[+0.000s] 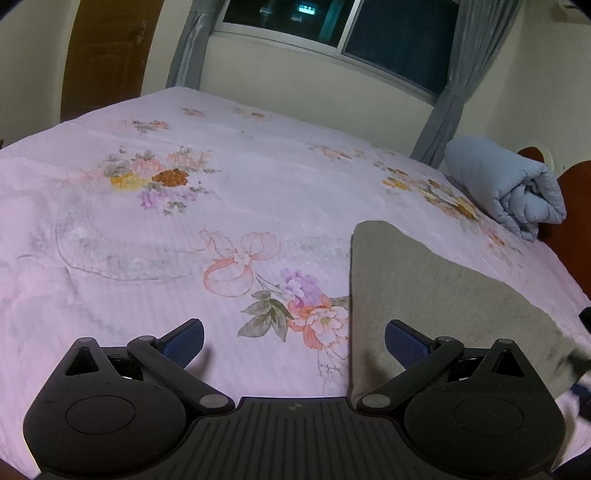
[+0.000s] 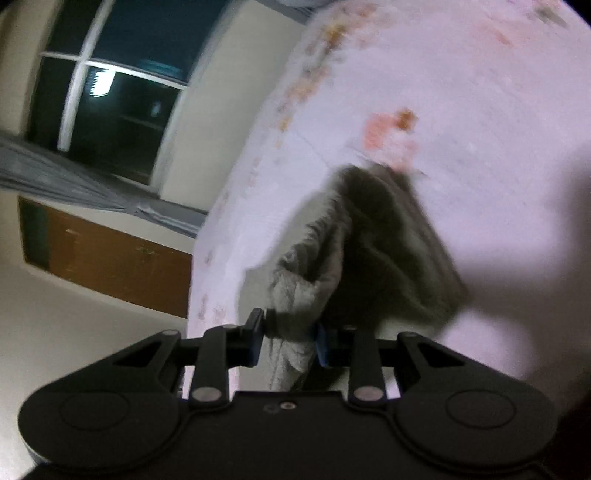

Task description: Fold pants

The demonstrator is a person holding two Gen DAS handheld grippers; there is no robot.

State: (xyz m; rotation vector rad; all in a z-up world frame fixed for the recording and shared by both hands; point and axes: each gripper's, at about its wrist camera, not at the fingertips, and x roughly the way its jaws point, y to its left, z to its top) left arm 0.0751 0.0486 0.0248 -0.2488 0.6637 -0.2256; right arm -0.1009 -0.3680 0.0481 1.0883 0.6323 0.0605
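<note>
Grey pants [image 1: 424, 288] lie on the pink flowered bedspread [image 1: 184, 229], at the right of the left wrist view. My left gripper [image 1: 293, 341] hovers just above the bed with its jaws wide apart; its right finger [image 1: 406, 345] is over the edge of the pants and nothing is between the pads. In the blurred right wrist view the pants [image 2: 362, 251] are bunched and raised off the bedspread [image 2: 461, 110]. My right gripper [image 2: 288, 339] is shut on a fold of that grey cloth, which fills the gap between its blue pads.
A rolled light-blue quilt [image 1: 513, 188] rests at the far right of the bed, by a dark wooden headboard [image 1: 576, 236]. Beyond the bed are a window with grey curtains [image 1: 332, 22] and a brown door [image 1: 107, 55]. A dark shape [image 2: 561, 369] blocks the right wrist view's right edge.
</note>
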